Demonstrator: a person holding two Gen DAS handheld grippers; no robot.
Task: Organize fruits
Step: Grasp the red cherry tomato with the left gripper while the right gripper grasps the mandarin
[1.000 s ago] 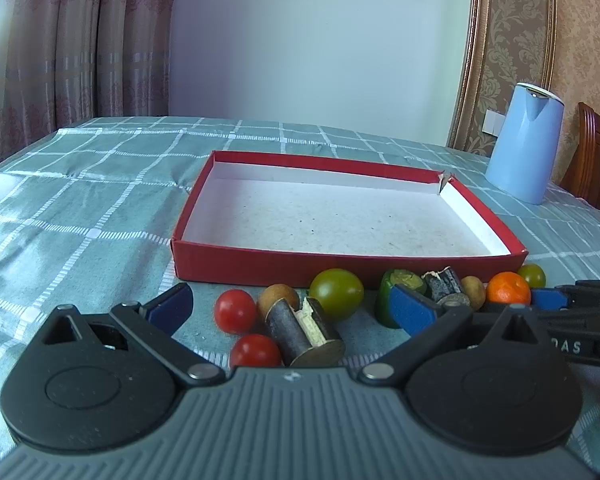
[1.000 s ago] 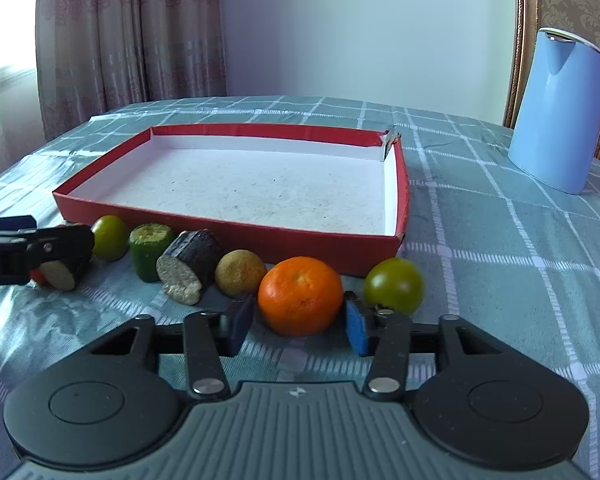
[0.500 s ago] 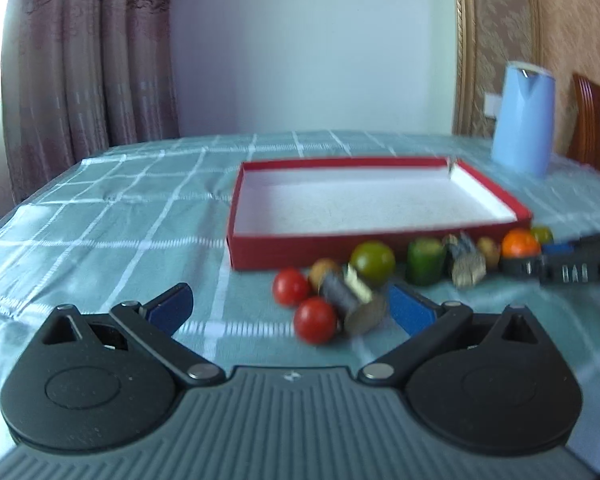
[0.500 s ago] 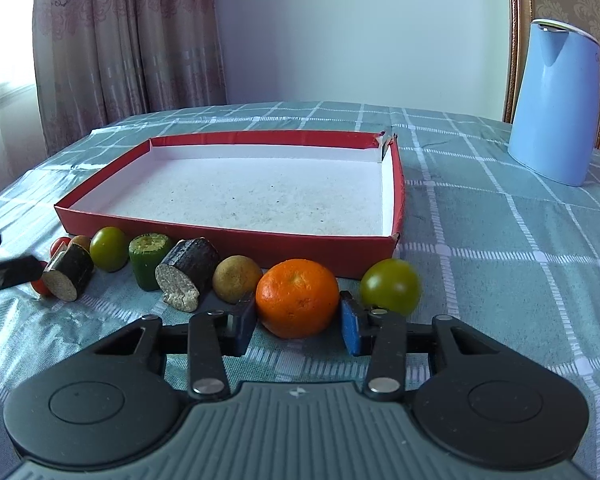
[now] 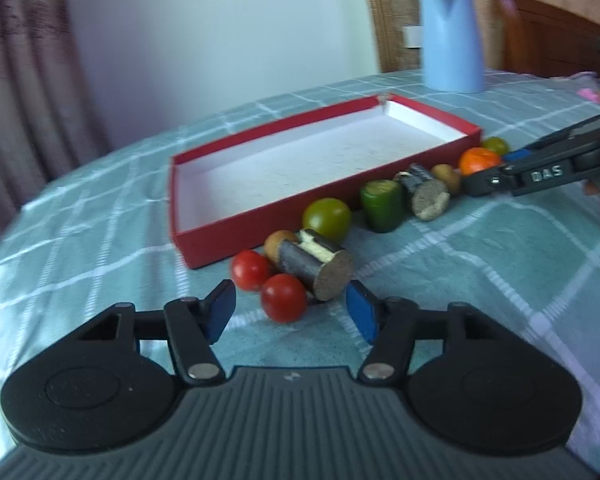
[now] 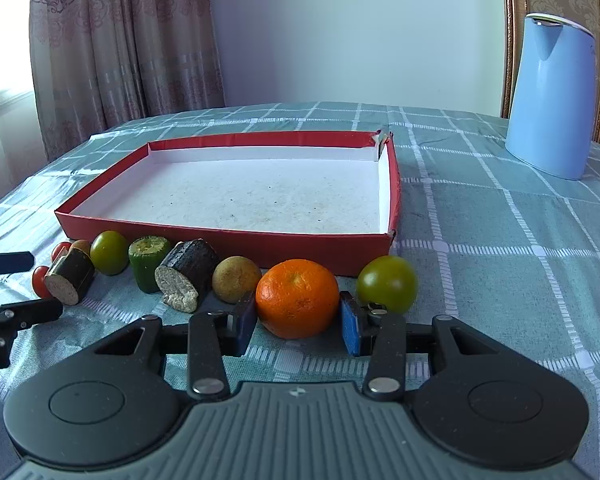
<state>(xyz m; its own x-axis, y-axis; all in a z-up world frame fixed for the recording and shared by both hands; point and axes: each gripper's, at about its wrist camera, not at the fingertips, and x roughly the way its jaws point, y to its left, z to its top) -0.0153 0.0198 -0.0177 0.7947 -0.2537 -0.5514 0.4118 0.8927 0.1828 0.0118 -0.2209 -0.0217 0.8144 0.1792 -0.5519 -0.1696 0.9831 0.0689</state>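
A shallow red box [image 6: 236,238] with a white floor lies on the checked tablecloth, with nothing in it. A row of fruits lies along its near wall. My right gripper [image 6: 298,322] has its blue pads either side of the orange [image 6: 297,298], close to it; I cannot tell whether they press it. A green tomato [image 6: 387,283] sits to its right. My left gripper [image 5: 290,310] is open around a red tomato [image 5: 283,297], beside a dark cut cylinder [image 5: 318,266] and another red tomato [image 5: 250,270]. The box also shows in the left wrist view [image 5: 260,224].
A light blue kettle [image 6: 552,96] stands at the back right of the table. Other fruits in the row: a green tomato [image 6: 109,252], a green cut piece [image 6: 148,258], a dark cut chunk [image 6: 186,274], a small brown fruit [image 6: 236,284]. Curtains hang behind.
My left gripper has swung left and now looks at the row from the left end, with a red tomato between its pads. My right gripper has closed in slightly on the orange.
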